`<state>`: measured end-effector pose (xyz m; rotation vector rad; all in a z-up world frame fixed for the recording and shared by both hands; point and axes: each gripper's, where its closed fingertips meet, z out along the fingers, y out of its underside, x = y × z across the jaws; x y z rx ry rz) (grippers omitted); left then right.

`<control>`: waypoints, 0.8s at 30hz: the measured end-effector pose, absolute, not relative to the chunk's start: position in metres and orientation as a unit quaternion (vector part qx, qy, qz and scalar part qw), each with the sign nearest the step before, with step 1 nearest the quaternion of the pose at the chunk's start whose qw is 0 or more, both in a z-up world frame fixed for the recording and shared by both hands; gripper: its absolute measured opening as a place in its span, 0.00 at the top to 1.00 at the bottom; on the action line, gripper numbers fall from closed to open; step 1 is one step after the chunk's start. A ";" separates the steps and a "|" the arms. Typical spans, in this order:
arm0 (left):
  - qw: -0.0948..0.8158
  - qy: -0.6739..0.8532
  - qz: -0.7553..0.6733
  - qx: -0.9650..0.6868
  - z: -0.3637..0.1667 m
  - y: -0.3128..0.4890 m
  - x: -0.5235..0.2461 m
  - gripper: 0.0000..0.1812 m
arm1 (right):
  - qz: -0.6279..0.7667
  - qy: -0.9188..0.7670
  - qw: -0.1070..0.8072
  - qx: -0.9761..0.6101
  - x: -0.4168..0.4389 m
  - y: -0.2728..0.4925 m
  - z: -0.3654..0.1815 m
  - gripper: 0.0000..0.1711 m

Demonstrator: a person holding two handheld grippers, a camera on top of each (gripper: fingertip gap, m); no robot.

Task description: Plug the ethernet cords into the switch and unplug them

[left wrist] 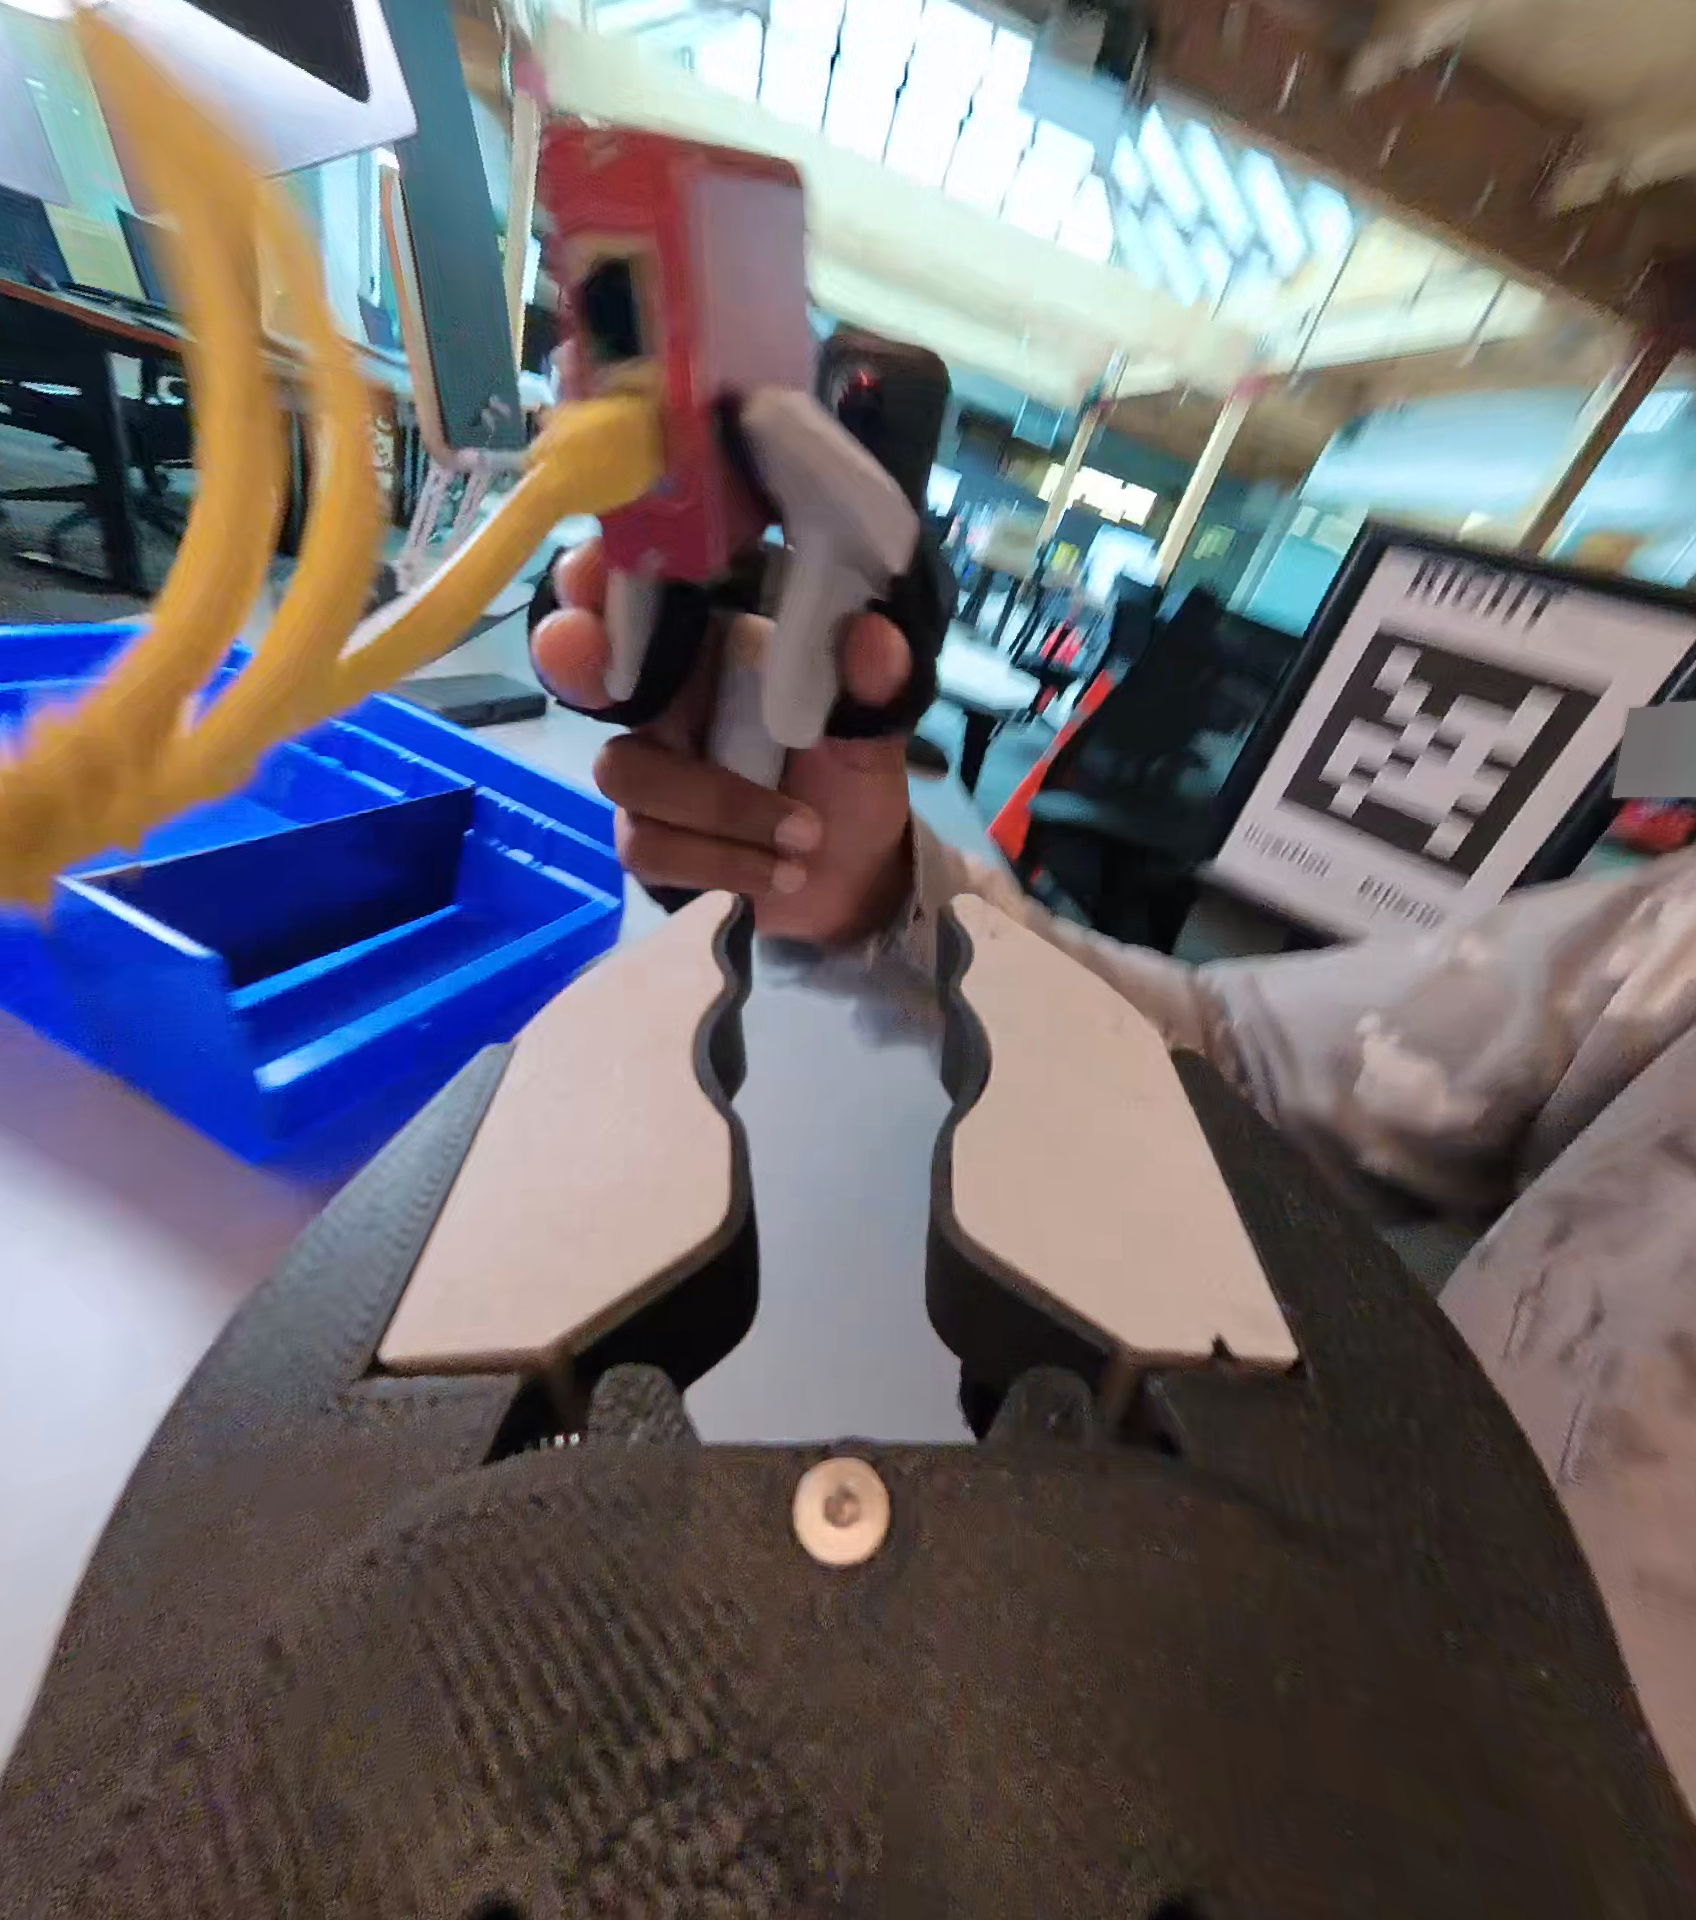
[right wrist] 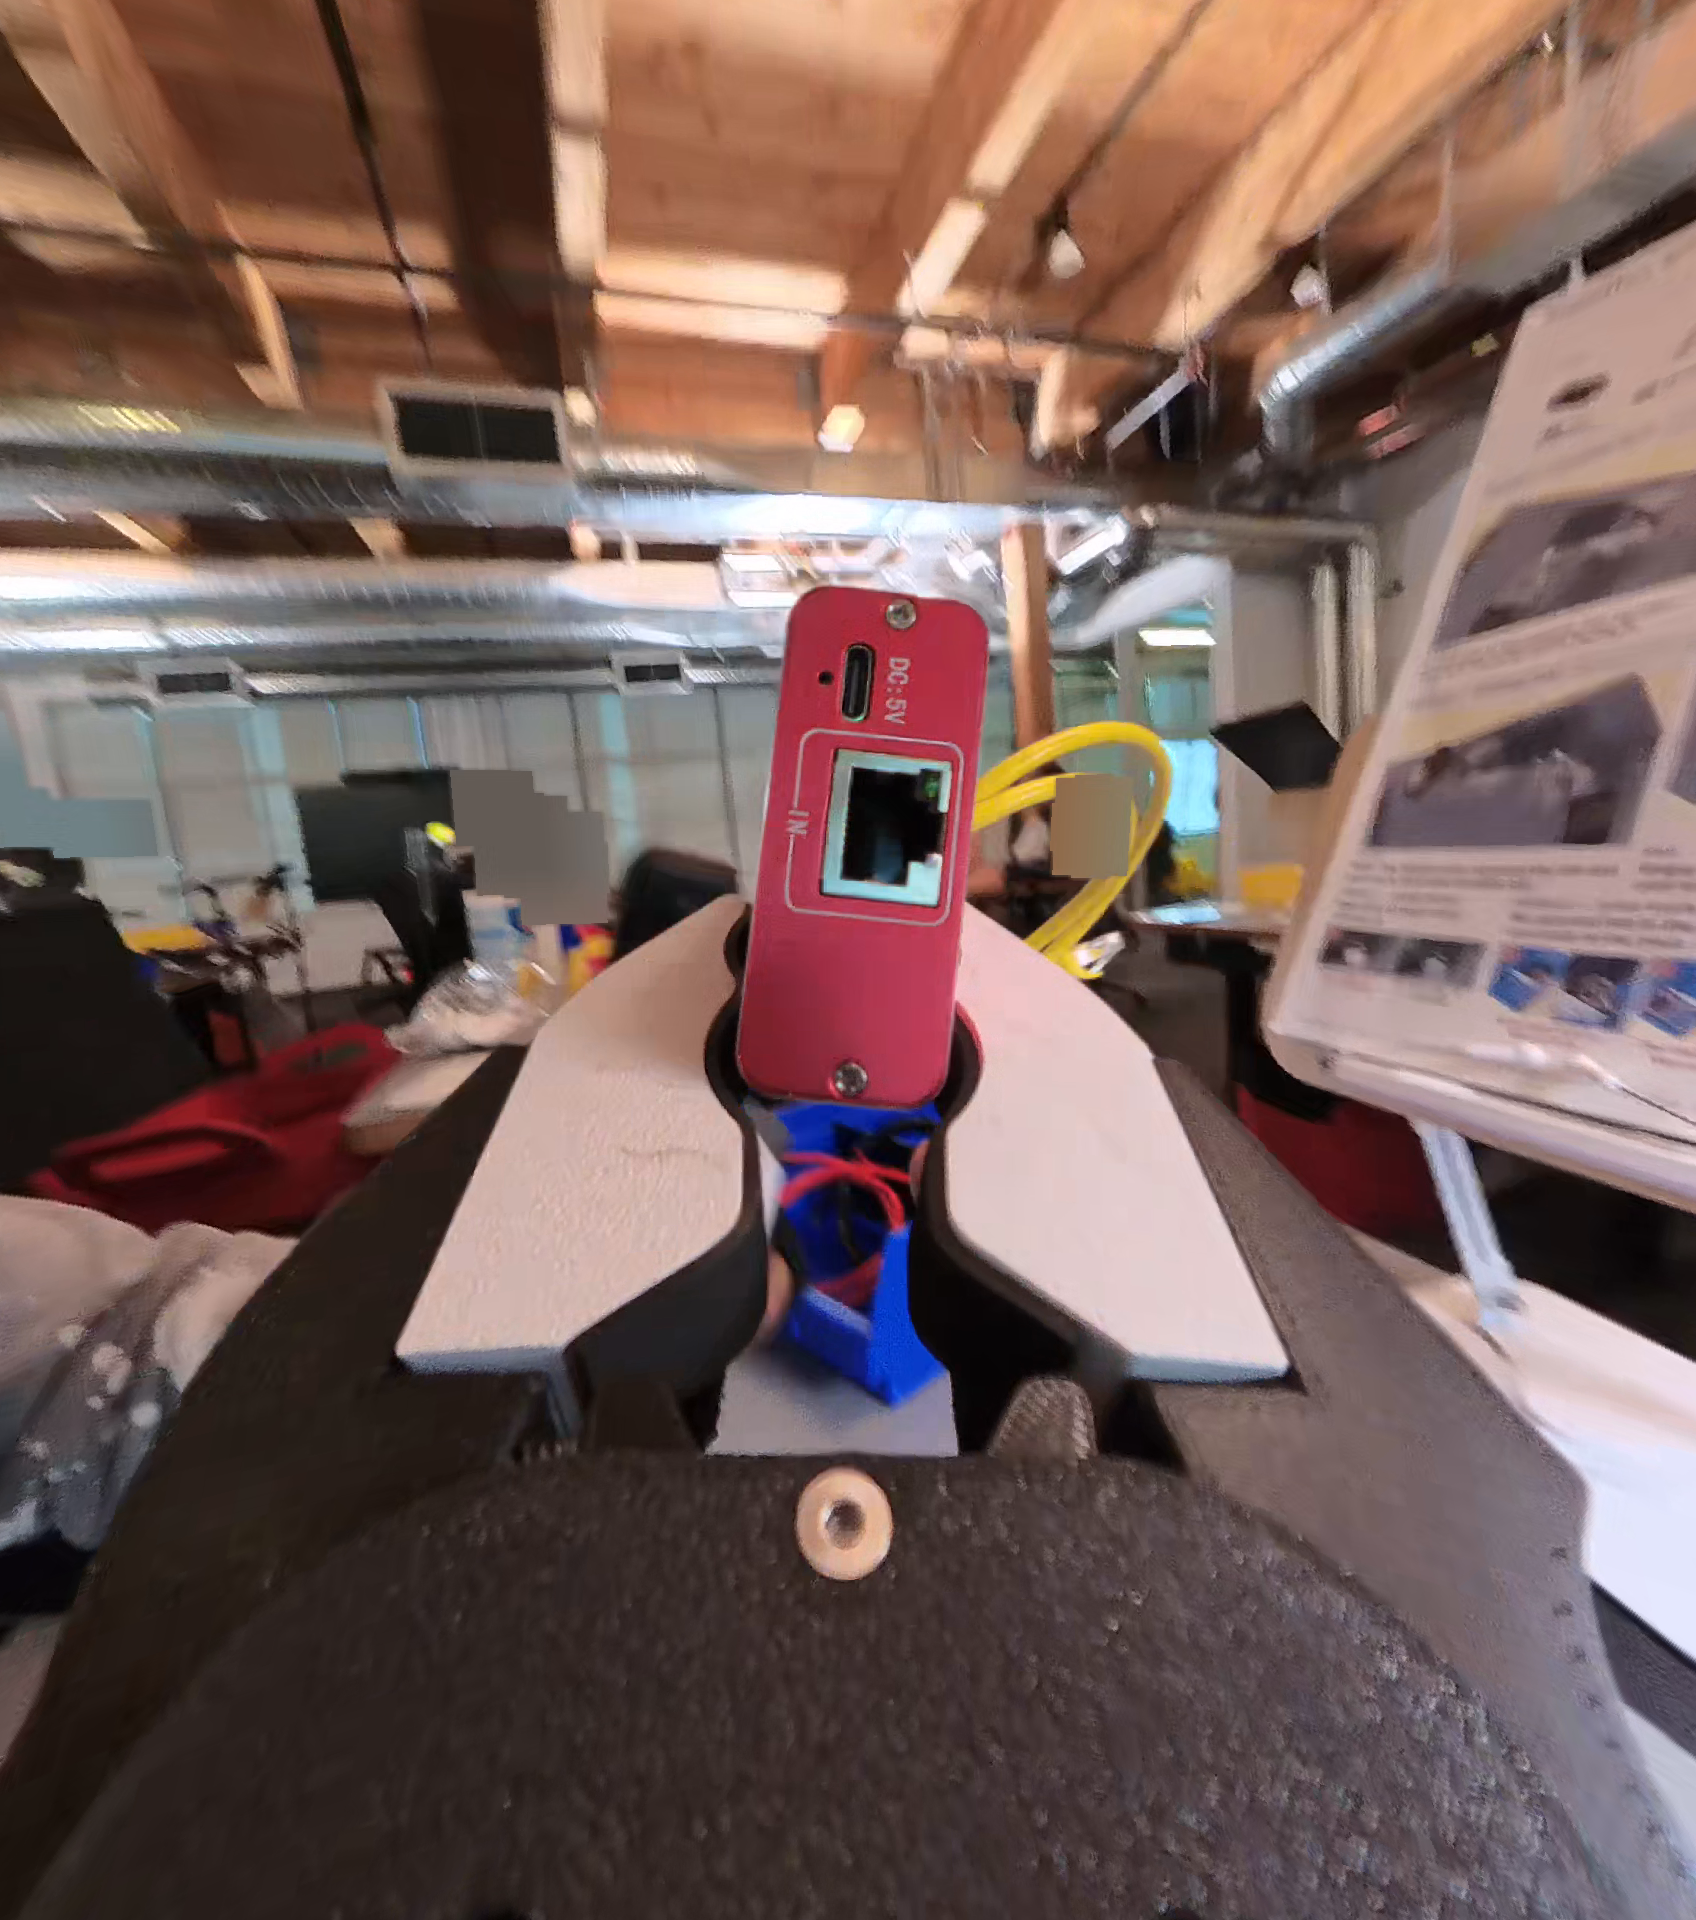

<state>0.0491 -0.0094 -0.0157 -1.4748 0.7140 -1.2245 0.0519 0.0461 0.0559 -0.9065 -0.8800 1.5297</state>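
The right claw (right wrist: pixel 849 1023) grips the red switch (right wrist: pixel 865 842) upright, long axis vertical. The left claw (left wrist: pixel 839 925), parted and empty, sits below and nearer the plugged yellow cord (left wrist: pixel 605 447) on the switch's left face.

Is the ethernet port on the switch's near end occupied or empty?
Empty: in the right wrist view the port on the red switch shows a dark open socket, no plug.

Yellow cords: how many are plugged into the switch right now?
1. Its plug sits low in the red switch on its far face, in the left wrist view. The upper socket there is empty, as is the near socket in the right wrist view. Other faces are hidden.
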 end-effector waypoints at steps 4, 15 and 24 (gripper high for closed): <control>0.559 0.188 -0.601 -0.539 0.015 0.002 0.030 0.78 | 0.669 -0.403 0.526 -0.337 0.040 0.019 0.055 0.83; 0.645 0.220 -0.527 -0.508 0.043 -0.011 -0.014 0.99 | 0.616 -0.508 0.483 -0.360 0.003 -0.008 0.012 0.83; 0.641 0.249 -0.496 -0.531 0.043 -0.012 -0.018 0.99 | 0.597 -0.529 0.466 -0.383 0.000 -0.011 0.009 0.82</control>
